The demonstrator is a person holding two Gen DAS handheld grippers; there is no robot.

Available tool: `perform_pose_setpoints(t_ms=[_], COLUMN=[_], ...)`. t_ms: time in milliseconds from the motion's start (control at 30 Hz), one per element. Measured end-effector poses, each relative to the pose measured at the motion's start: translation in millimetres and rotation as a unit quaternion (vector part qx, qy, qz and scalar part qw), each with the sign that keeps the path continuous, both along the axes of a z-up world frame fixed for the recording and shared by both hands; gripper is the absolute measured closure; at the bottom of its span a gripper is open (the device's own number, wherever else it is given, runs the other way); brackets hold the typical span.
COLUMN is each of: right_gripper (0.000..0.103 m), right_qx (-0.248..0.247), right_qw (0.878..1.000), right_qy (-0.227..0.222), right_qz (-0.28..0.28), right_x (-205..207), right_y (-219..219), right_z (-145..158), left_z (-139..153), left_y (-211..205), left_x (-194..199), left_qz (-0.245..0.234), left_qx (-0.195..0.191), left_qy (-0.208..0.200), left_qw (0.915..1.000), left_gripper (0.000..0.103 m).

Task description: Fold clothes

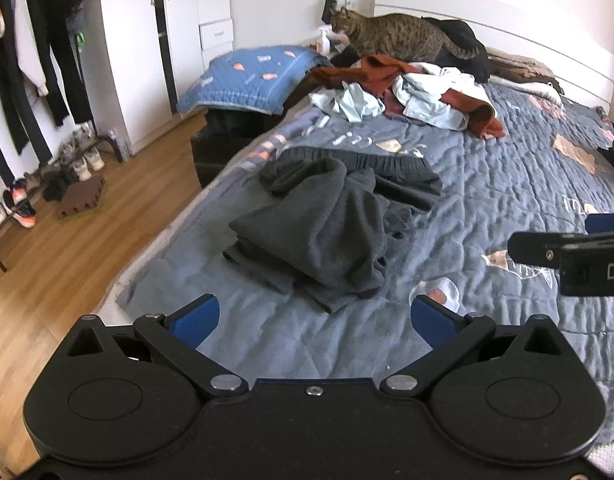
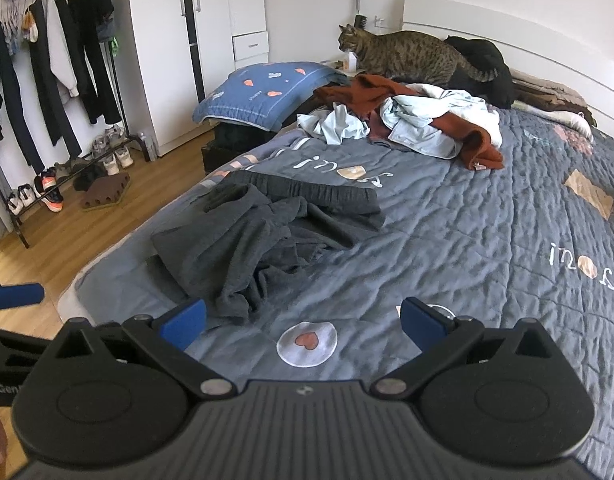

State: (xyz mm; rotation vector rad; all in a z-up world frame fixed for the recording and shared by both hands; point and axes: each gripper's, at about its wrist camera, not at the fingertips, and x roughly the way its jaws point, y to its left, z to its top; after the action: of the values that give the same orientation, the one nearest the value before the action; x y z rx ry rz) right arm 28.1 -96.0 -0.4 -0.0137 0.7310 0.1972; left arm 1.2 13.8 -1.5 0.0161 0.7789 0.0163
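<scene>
Both grippers, left gripper [image 1: 313,316] and right gripper [image 2: 303,320], hover wide open and empty over bed [image 2: 487,248]'s near-left edge; dark grey sweatpants [image 1: 327,224] lie crumpled there, look soft and floppy, grab elastic waistband [image 1: 359,160] corners.

On the quilt [image 2: 487,240] you can read white letters "inoi" twice, upside down, with a heart patch standing in for the "o". On the right gripper [image 1: 587,268] you see "DA", cut off. The left gripper [image 2: 3,390] shows "Gen", cut off.
</scene>
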Motion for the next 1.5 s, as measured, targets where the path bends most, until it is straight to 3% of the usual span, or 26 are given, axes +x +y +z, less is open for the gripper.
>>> perform_pose_setpoints(t_ms=[267, 433, 567, 700, 1133, 1500], right_gripper=[0.000, 0.000, 0.000, 0.000, 0.000, 0.000], right_qx=[0.013, 0.015, 0.005, 0.029, -0.009, 0.015], right_qw=[1.000, 1.000, 1.000, 0.999, 0.999, 0.998], right_qy=[-0.001, 0.000, -0.009, -0.020, -0.006, 0.025], right_qz=[-0.007, -0.011, -0.011, -0.001, 0.034, 0.053], right_x=[2, 6, 6, 5, 22, 76], right_y=[1, 2, 4, 0, 20, 44], right_z=[0, -2, -4, -7, -17, -46], left_z=[0, 0, 2, 1, -1, -6], left_y=[1, -1, -1, -4, 15, 62], left_x=[0, 1, 0, 0, 3, 13], left_qz=[-0.009, -0.003, -0.008, -0.013, -0.001, 0.059], left_qx=[-0.009, 0.011, 0.005, 0.016, 0.015, -0.029], left_qy=[0.001, -0.005, -0.009, -0.012, -0.013, -0.013], left_qw=[0.9999, 0.9999, 0.9999, 0.9997, 0.9998, 0.9978], left_gripper=[0.000, 0.000, 0.000, 0.000, 0.000, 0.000])
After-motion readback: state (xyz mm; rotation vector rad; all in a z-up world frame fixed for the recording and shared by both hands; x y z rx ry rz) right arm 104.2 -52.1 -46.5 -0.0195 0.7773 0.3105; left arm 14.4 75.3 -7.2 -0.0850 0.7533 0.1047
